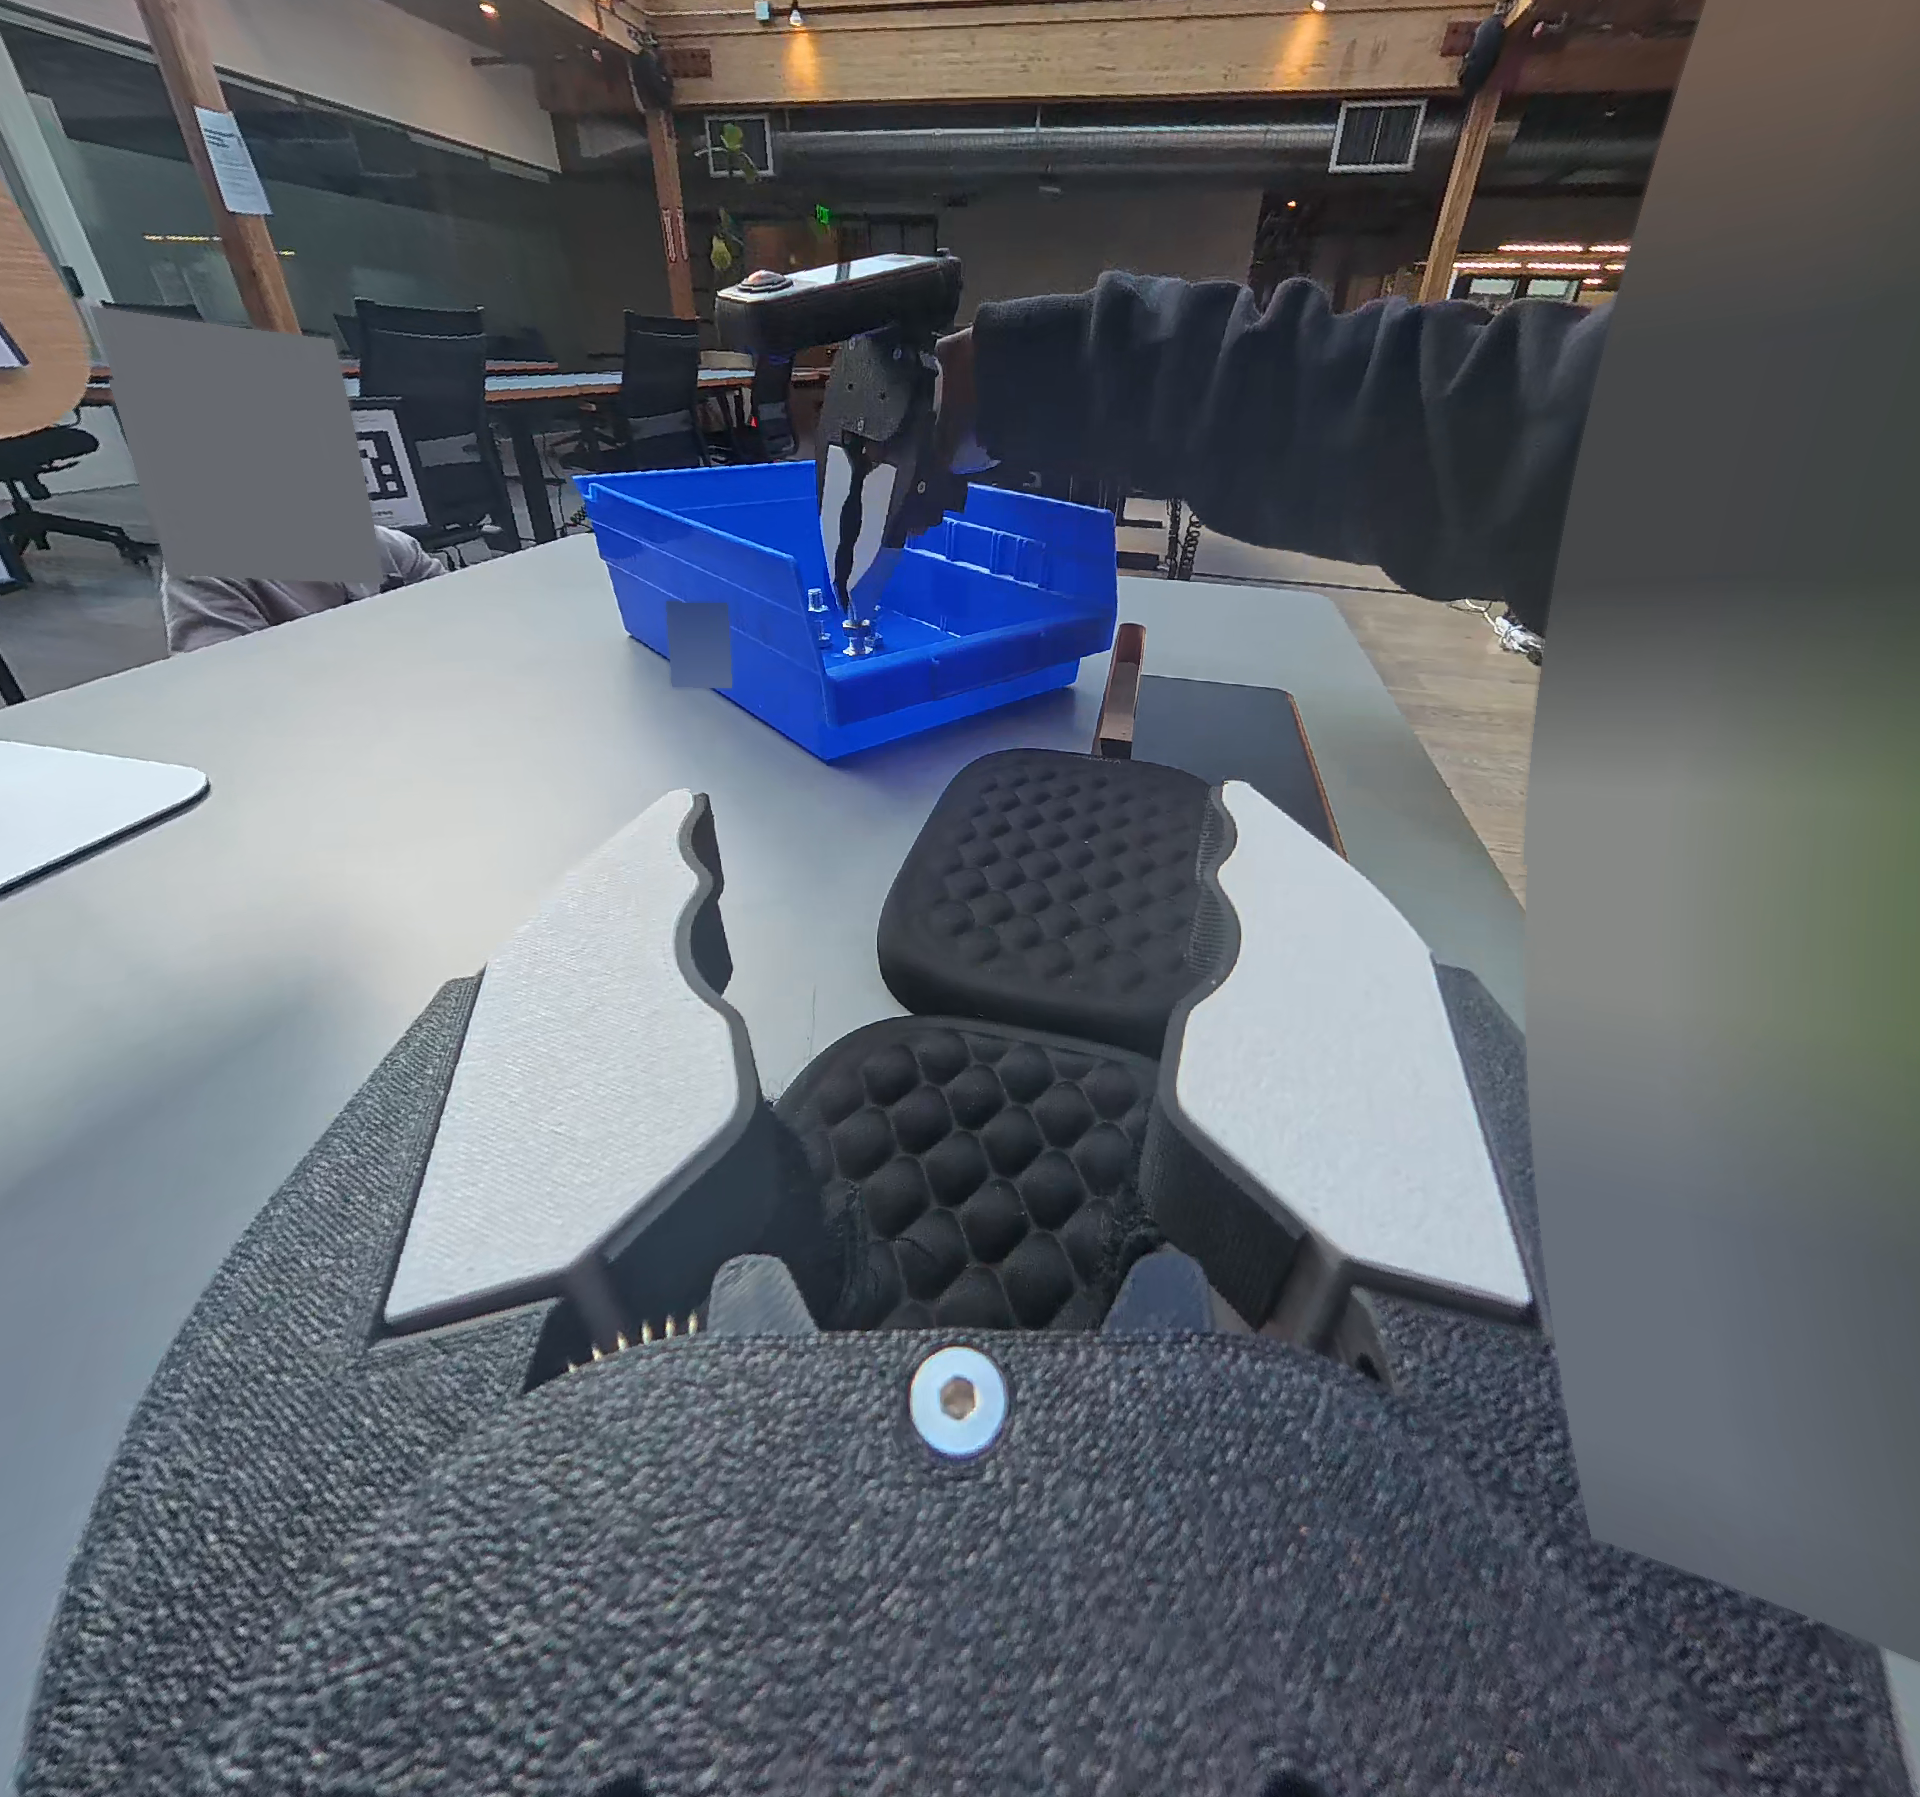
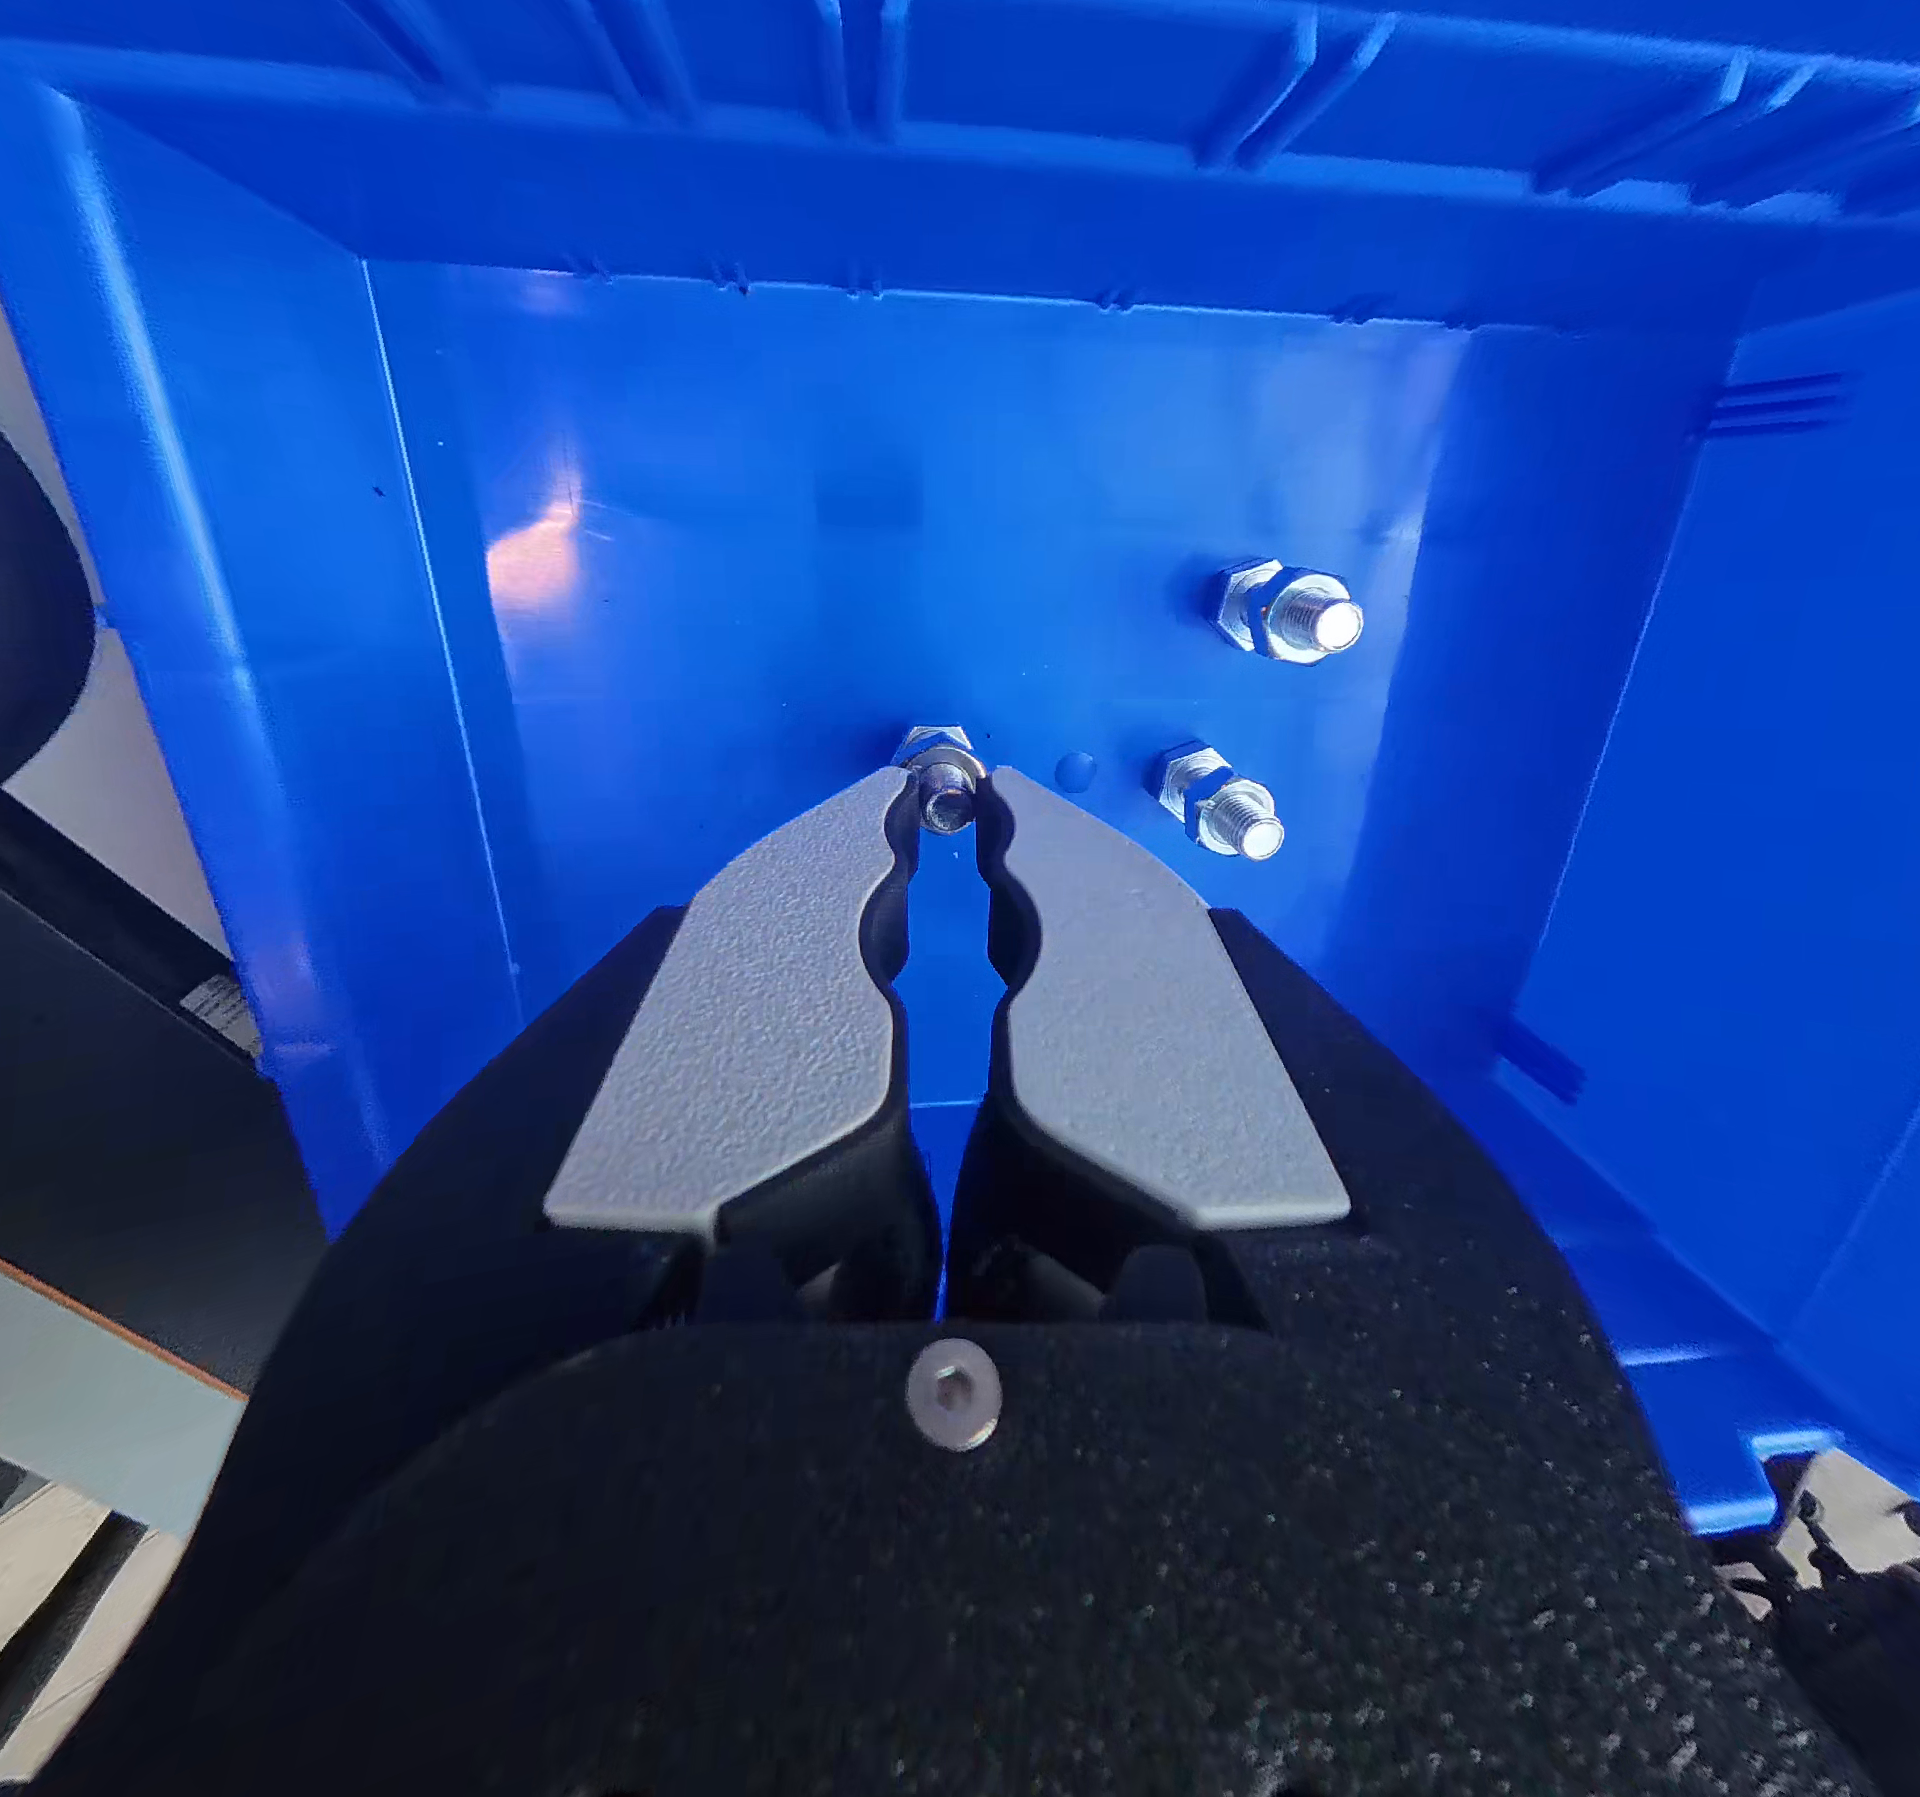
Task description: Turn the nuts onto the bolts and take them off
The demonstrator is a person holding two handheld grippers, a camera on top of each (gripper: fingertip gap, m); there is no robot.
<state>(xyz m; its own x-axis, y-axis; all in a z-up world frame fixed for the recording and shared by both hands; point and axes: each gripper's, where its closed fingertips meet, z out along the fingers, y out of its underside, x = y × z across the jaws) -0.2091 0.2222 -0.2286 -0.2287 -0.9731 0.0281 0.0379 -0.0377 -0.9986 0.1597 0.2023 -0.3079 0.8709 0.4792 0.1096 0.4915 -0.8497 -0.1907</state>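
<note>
A blue plastic bin (image 1: 717, 552) stands on the grey table (image 1: 416, 812); three steel bolts stand up from its floor (image 2: 831, 500). My right gripper (image 2: 948, 791) reaches down into the bin, its tips closed on the nut at the end of the left bolt (image 2: 945, 804). Two other bolts (image 2: 1288, 617) (image 2: 1221, 804) carry nuts to its right. In the left wrist view the right gripper (image 1: 854, 604) points down at the bolts (image 1: 852, 641). My left gripper (image 1: 961, 812) is open and empty, low over the table in front of the bin.
Two black dimpled cushion pads (image 1: 1049, 885) lie under and between my left fingers. A dark mat (image 1: 1216, 739) and a brown wooden piece (image 1: 1120, 687) lie beside the bin. A white flat object (image 1: 83, 802) is at the left. A person's dark sleeve (image 1: 1299, 417) reaches in from the right. My hands' fingertips stand some 40 cm from each other.
</note>
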